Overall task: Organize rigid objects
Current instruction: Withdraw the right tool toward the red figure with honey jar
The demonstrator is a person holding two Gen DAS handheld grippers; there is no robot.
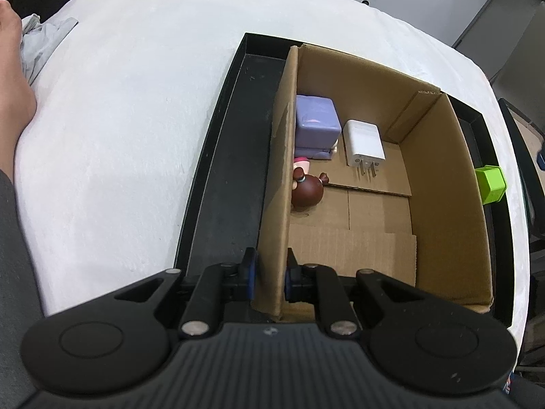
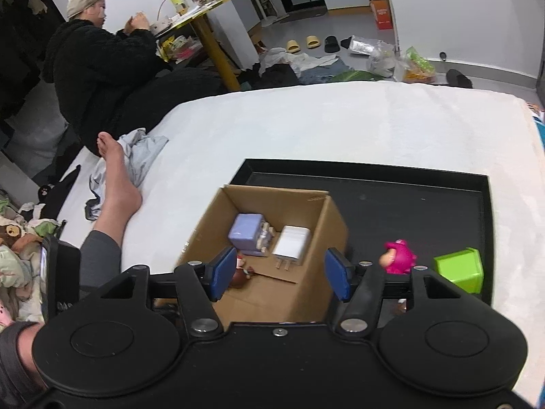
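Note:
An open cardboard box (image 1: 442, 177) (image 2: 327, 235) stands in a black tray (image 1: 235, 156) (image 2: 408, 201) on a white bed. Inside lie a purple cube toy (image 1: 315, 119) (image 2: 247, 230), a white charger plug (image 1: 362, 143) (image 2: 291, 245) and a brown-headed figurine (image 1: 306, 189) (image 2: 242, 274). My left gripper (image 1: 270, 272) is shut on the box's left wall near its front corner. My right gripper (image 2: 279, 274) is open and empty above the box's near part. A pink toy (image 2: 398, 255) and a green cube (image 2: 460, 267) (image 1: 490, 184) sit in the tray right of the box.
A bare foot and leg (image 2: 115, 191) lie on the bed left of the tray, beside crumpled grey cloth (image 2: 143, 153). A seated person (image 2: 92, 61) is beyond the bed's far left. Clutter covers the floor behind the bed.

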